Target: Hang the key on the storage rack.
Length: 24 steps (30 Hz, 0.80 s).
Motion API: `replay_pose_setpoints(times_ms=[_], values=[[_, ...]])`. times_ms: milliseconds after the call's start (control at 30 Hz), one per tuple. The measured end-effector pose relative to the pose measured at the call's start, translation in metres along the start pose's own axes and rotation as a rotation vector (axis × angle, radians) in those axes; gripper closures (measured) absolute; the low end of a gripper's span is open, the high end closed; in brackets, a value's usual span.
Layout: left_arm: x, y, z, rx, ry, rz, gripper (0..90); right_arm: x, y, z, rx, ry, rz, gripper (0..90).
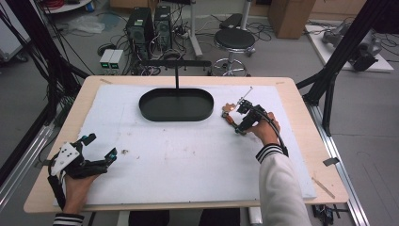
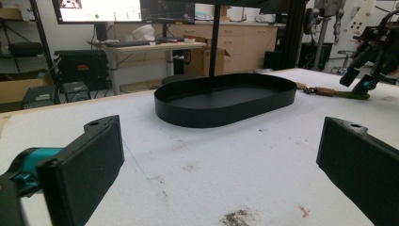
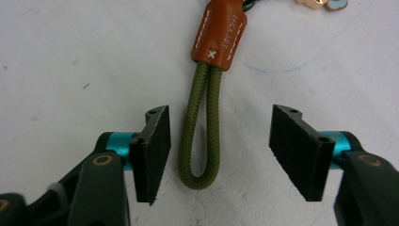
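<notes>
A keychain lies on the white mat just right of the black oval tray (image 1: 175, 117). Its olive cord loop (image 3: 202, 136) runs into a brown leather tag (image 3: 219, 35), with small metal charms at the far end. My right gripper (image 3: 219, 141) points down over it, and the loop sits between its two jaws with a gap on each side; no pad touches the cord. From above, that gripper (image 1: 236, 123) stands beside the keychain (image 1: 228, 112). My left gripper (image 1: 101, 146) rests wide open at the near left corner with nothing between its jaws.
A black post with a crossbar (image 1: 176, 75) rises from the tray's far side. The white mat (image 1: 188, 160) covers most of the wooden table, with small dirt marks near the left gripper. Black frame struts stand at both sides of the table.
</notes>
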<state>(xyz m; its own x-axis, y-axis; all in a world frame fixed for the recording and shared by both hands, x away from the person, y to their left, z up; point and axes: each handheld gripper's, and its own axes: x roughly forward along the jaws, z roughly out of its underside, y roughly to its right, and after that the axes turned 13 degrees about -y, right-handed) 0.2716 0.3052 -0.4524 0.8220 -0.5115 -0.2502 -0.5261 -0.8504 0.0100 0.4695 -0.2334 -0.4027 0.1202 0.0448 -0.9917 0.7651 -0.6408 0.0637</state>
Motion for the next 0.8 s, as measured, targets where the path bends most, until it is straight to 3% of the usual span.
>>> replay_pose_setpoints(times_ms=[633, 800], values=[[-0.0001, 0.0001, 0.0001, -0.002, 0.002, 0.0, 1.7, 0.0039, -0.0006, -0.0012, -0.02, -0.051, -0.037, 65.3], [-0.0001, 0.0001, 0.0002, -0.002, 0.002, -0.001, 1.7, 0.005, -0.0023, -0.0025, -0.054, -0.063, -0.049, 76.3]])
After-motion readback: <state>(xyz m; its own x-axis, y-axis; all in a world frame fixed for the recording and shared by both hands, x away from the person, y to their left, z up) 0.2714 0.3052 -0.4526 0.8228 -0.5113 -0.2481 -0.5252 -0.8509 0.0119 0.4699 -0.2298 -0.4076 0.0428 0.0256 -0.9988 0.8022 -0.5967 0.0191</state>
